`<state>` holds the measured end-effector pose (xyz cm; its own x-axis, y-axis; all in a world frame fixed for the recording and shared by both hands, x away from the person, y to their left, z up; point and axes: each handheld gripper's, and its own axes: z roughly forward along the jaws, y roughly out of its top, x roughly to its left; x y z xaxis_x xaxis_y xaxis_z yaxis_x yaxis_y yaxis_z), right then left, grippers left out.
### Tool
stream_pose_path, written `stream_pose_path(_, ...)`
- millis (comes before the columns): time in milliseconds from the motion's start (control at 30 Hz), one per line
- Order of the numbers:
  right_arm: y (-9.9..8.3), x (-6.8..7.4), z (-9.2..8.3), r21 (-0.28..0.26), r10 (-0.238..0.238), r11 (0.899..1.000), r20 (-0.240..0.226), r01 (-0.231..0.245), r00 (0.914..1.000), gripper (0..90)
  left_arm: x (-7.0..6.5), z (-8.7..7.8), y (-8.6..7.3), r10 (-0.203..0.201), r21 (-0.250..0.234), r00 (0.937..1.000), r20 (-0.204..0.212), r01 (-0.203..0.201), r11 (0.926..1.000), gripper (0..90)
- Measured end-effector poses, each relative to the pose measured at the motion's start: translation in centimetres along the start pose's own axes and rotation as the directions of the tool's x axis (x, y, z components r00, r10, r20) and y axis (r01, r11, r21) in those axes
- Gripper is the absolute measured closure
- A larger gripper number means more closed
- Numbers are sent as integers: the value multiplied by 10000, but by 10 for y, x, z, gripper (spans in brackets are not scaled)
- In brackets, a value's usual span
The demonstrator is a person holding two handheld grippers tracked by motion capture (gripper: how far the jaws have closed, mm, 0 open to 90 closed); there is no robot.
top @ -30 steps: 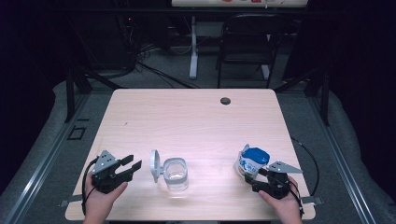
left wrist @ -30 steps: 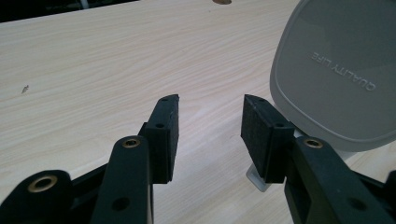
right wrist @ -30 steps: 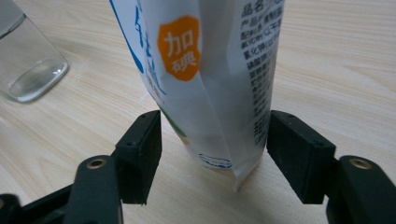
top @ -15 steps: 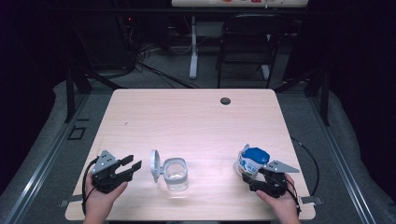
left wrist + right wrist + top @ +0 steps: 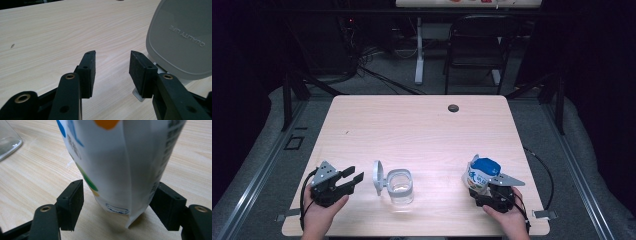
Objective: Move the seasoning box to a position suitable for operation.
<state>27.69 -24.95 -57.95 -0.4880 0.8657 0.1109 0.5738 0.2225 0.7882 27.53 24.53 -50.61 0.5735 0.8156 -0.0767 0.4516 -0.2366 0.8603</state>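
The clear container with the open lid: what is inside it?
The clear container looks empty in the high view; the table shows through its walls. Its grey lid stands open at its left side. Any small contents at the bottom cannot be judged.

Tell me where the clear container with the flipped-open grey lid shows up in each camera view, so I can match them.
High view: the clear container stands near the table's front edge, left of centre, its grey lid upright on its left side.
Left gripper view: the lid's outer face is at upper right, beyond the right jaw.
Right gripper view: a glassy corner at the upper left edge.
Shared landmark: the light wood table.
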Motion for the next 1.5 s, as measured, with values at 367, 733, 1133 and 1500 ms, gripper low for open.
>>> stream_pose_path(367, -2, 2, 6, 82, -250, 9997, 323, 248, 9992, 303, 0, 0, 0, 45, 19, 10000, -24, -45, 10000, 572)
stream_pose_path(733, -1, 7, 10, -572, -580, 9965, 640, 616, 9963, 300, 0, 1, -1, 42, 37, 10000, -30, -42, 10000, 572)
stream_pose_path(1133, 0, 9, 10, -861, -782, 9925, 998, 869, 9919, 325, 0, 2, -1, 72, 94, 10000, -57, -72, 9999, 572)
stream_pose_path(1500, 2, 9, 14, -1034, -711, 9913, 999, 814, 9925, 338, 0, 1, -1, -2, 38, 10000, -71, 2, 10000, 572)
